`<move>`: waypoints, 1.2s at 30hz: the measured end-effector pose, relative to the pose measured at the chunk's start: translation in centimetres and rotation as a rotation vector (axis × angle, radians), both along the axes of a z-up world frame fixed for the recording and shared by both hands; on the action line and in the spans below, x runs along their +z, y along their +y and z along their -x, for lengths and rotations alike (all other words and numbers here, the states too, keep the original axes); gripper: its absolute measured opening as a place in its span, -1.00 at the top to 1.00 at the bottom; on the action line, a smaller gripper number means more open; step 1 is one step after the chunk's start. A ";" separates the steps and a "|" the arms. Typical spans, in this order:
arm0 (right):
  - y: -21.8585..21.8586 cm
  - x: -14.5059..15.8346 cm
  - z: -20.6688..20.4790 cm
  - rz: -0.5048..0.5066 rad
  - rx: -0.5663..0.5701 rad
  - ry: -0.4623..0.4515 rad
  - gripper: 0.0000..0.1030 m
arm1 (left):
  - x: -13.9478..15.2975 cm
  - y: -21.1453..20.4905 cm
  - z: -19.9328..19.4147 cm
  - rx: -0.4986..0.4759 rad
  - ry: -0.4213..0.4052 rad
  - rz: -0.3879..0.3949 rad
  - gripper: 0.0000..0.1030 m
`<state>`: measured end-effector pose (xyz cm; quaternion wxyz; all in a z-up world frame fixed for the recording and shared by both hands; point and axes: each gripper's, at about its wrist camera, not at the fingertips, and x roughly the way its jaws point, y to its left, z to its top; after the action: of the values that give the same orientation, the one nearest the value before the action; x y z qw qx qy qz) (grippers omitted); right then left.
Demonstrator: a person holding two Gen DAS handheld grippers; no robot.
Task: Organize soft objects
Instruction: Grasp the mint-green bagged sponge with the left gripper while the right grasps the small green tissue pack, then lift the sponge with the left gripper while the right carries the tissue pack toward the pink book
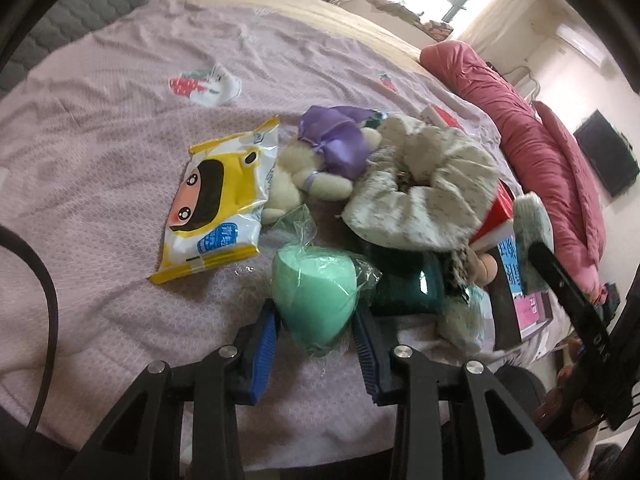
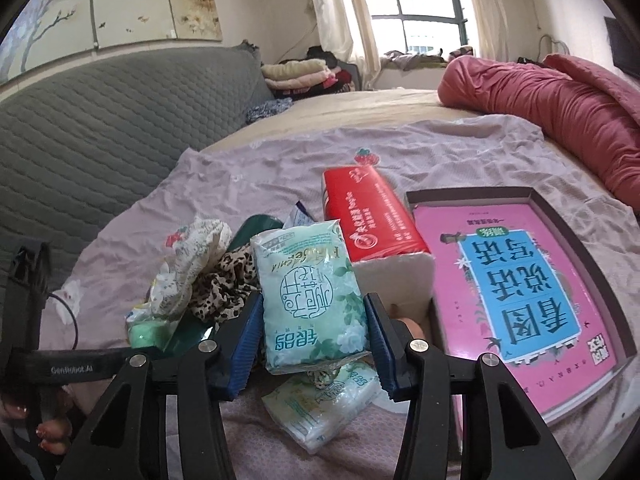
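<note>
Your left gripper (image 1: pixel 316 322) has its blue pads closed against both sides of a mint-green sponge (image 1: pixel 314 294) wrapped in clear film, jaws partly closed on it. The sponge sits low over the lilac bedsheet (image 1: pixel 100 152), at the near edge of the pile. Just behind it lie a yellow wipes packet (image 1: pixel 222 196), a cream plush toy (image 1: pixel 304 176) with a purple bow, a floral scrunchie (image 1: pixel 420 192) and a dark green pouch (image 1: pixel 408 284).

Your right gripper (image 2: pixel 314 320) holds a pale green tissue pack (image 2: pixel 312 296) upright between its pads, jaws about half closed, pressing on both long edges. The pack is lifted clear above a second tissue pack (image 2: pixel 324 408) lying on the sheet. A red tissue box (image 2: pixel 368 212) lies just behind, with a shallow box holding a pink book (image 2: pixel 520 280) to its right. A leopard-print cloth (image 2: pixel 224 284) lies left of the held pack
</note>
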<state>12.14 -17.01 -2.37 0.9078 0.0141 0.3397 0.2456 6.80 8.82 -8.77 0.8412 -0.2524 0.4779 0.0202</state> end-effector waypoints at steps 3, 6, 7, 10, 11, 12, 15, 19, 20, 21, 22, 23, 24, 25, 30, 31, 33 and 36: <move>-0.5 0.5 0.3 -0.011 -0.009 -0.008 0.00 | 1.0 -1.1 1.1 -0.008 -0.016 -0.038 0.28; -1.0 0.9 0.6 -0.021 -0.018 -0.019 0.00 | 2.2 -1.8 1.9 -0.018 -0.045 -0.060 0.28; -1.2 1.1 0.7 -0.026 -0.018 -0.023 0.00 | 2.6 -2.2 2.1 -0.019 -0.053 -0.073 0.28; -1.5 1.6 0.9 -0.036 -0.025 -0.034 0.00 | 4.0 -3.1 2.7 -0.028 -0.072 -0.099 0.28; -1.8 1.7 1.1 -0.040 -0.030 -0.038 0.00 | 4.5 -3.5 2.9 -0.033 -0.079 -0.100 0.28; -2.1 1.9 1.2 -0.045 -0.038 -0.044 0.00 | 4.9 -4.0 2.9 -0.039 -0.084 -0.103 0.28; -3.2 2.3 1.3 -0.061 -0.060 -0.056 0.00 | 6.0 -5.1 2.9 -0.058 -0.100 -0.110 0.28; -5.0 2.7 1.2 -0.089 -0.114 -0.061 0.00 | 7.6 -7.0 2.4 -0.086 -0.124 -0.098 0.28; -5.6 2.9 1.1 -0.093 -0.133 -0.063 0.00 | 8.1 -7.6 2.1 -0.094 -0.130 -0.101 0.28; -6.2 3.0 1.1 -0.098 -0.154 -0.068 0.00 | 8.4 -8.2 1.9 -0.102 -0.138 -0.108 0.28; -6.7 3.0 0.9 -0.102 -0.169 -0.068 0.00 | 8.8 -8.7 1.7 -0.108 -0.144 -0.113 0.28; -7.1 3.1 0.9 -0.106 -0.181 -0.070 0.00 | 9.1 -9.3 1.5 -0.115 -0.150 -0.116 0.28; -7.7 3.2 0.8 -0.110 -0.199 -0.075 0.00 | 9.5 -10.1 1.2 -0.128 -0.156 -0.120 0.28; -8.3 3.3 0.8 -0.113 -0.216 -0.076 0.00 | 9.8 -10.6 0.9 -0.136 -0.160 -0.122 0.28; -10.9 3.4 0.5 -0.126 -0.285 -0.078 0.00 | 10.8 -13.8 -0.5 -0.191 -0.177 -0.146 0.28; -11.4 3.3 0.4 -0.128 -0.299 -0.076 0.00 | 11.0 -14.5 -0.7 -0.201 -0.180 -0.151 0.28; -12.4 3.3 0.2 -0.125 -0.329 -0.075 0.00 | 11.1 -15.7 -1.2 -0.221 -0.178 -0.159 0.28; -13.7 3.2 0.1 -0.123 -0.365 -0.071 0.00 | 11.0 -17.3 -2.1 -0.248 -0.173 -0.166 0.28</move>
<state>12.01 -30.68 0.86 0.9461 0.1221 0.2838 0.0974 8.92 -8.45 2.24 0.8932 -0.1219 0.4277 -0.0663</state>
